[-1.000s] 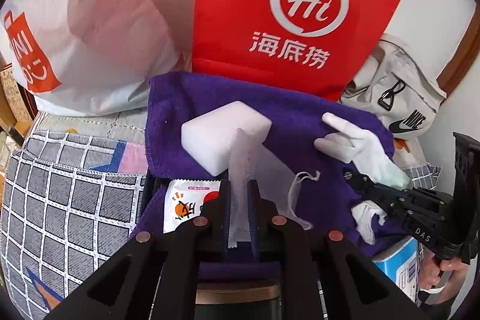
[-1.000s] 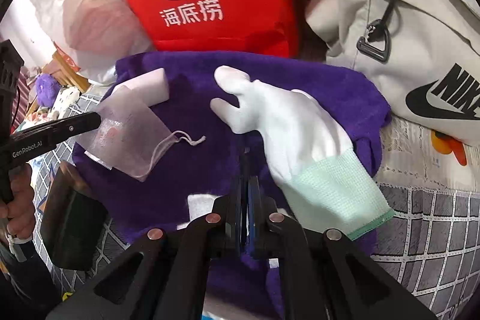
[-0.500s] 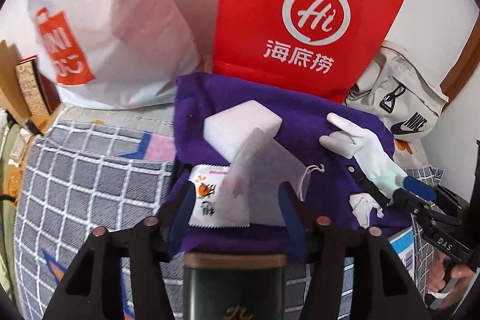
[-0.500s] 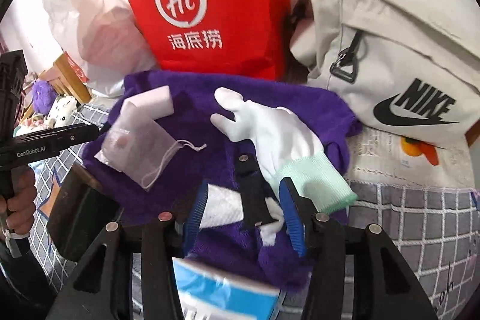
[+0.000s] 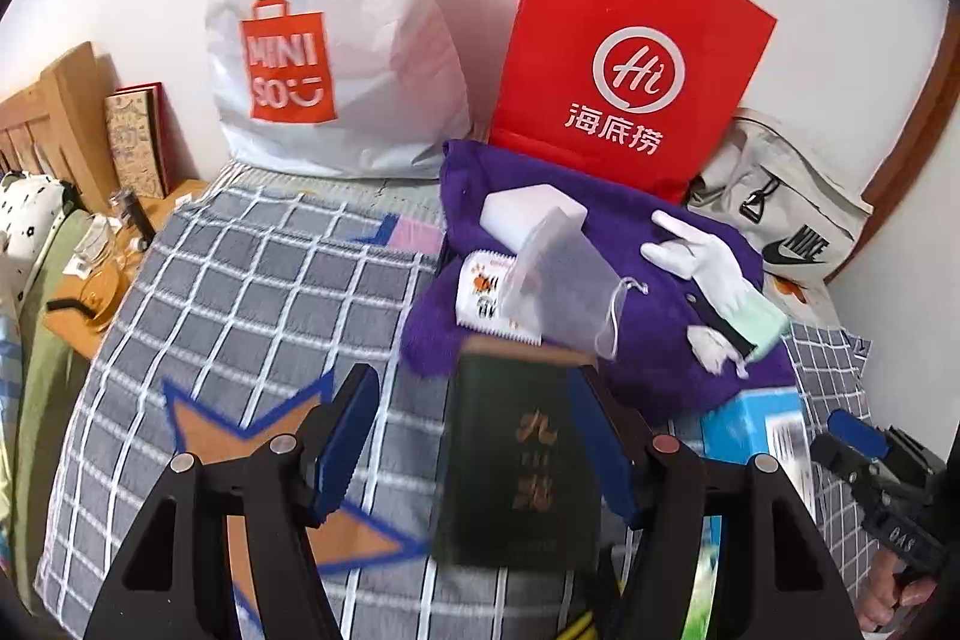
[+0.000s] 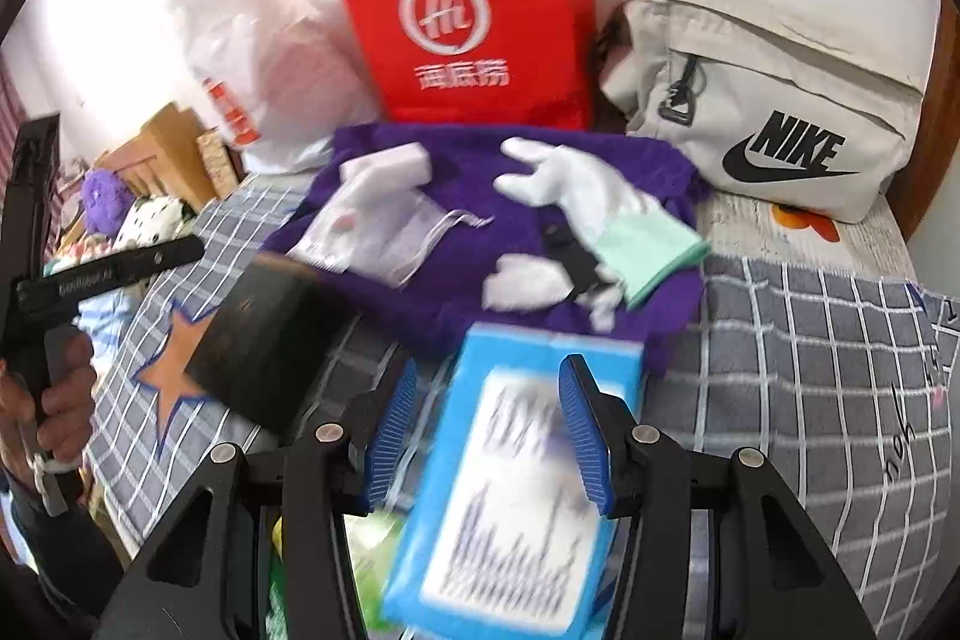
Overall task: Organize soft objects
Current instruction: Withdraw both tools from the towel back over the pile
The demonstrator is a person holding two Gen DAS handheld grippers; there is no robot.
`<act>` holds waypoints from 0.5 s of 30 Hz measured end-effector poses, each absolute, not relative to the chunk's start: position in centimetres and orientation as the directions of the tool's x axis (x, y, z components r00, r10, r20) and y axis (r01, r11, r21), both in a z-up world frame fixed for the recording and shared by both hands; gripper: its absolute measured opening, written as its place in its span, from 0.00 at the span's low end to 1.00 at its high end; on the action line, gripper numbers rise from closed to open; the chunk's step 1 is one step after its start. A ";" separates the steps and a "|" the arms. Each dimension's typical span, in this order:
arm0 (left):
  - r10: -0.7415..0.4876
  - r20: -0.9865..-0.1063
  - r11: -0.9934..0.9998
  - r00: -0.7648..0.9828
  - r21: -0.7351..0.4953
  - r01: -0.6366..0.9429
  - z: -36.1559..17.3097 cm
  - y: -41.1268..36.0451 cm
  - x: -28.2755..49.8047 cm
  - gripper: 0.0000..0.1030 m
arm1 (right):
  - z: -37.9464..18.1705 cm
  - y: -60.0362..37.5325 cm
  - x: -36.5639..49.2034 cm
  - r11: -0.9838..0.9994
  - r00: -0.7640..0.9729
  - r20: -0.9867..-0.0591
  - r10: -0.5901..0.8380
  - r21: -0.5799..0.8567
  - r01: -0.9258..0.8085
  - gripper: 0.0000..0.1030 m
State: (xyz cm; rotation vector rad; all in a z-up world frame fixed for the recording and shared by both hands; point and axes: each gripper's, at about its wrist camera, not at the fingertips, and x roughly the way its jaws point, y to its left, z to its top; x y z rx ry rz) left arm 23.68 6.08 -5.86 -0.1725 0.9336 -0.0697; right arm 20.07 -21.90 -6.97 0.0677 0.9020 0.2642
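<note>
Purple towel [image 5: 648, 316] on the checked bed [image 5: 252, 292] carries, from its left, sponge block [image 5: 531, 214], mesh pouch [image 5: 561, 292], white glove [image 5: 708, 262] — left gripper [image 5: 480, 454] and right gripper [image 6: 489, 436] both gape empty, short of the towel.

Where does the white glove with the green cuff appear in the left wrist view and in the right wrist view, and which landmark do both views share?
Left wrist view: the white glove lies right of centre on the purple towel, cuff toward the lower right.
Right wrist view: the glove lies just above centre on the same towel, cuff toward the lower right.
Shared landmark: the red paper bag stands behind the towel in both views.
</note>
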 end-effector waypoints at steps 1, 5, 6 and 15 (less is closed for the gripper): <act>-0.134 -0.795 0.983 0.592 -0.183 -0.024 -5.9 6.3 23.2 0.62 | -6.9 -21.4 19.0 0.964 0.591 -0.764 0.258 0.164 -0.209 0.49; -0.143 -0.801 0.979 0.581 -0.201 -0.036 -6.5 6.8 20.5 0.62 | -7.2 -20.0 15.3 0.954 0.589 -0.756 0.285 0.166 -0.249 0.63; -0.137 -0.805 0.979 0.578 -0.197 -0.042 -6.7 6.9 19.9 0.62 | -7.5 -19.7 14.5 0.951 0.589 -0.754 0.290 0.159 -0.265 0.64; -0.121 -0.814 0.981 0.568 -0.185 -0.057 -9.0 7.1 15.0 0.62 | -11.0 -18.0 9.6 0.950 0.547 -0.791 0.274 0.134 -0.283 0.65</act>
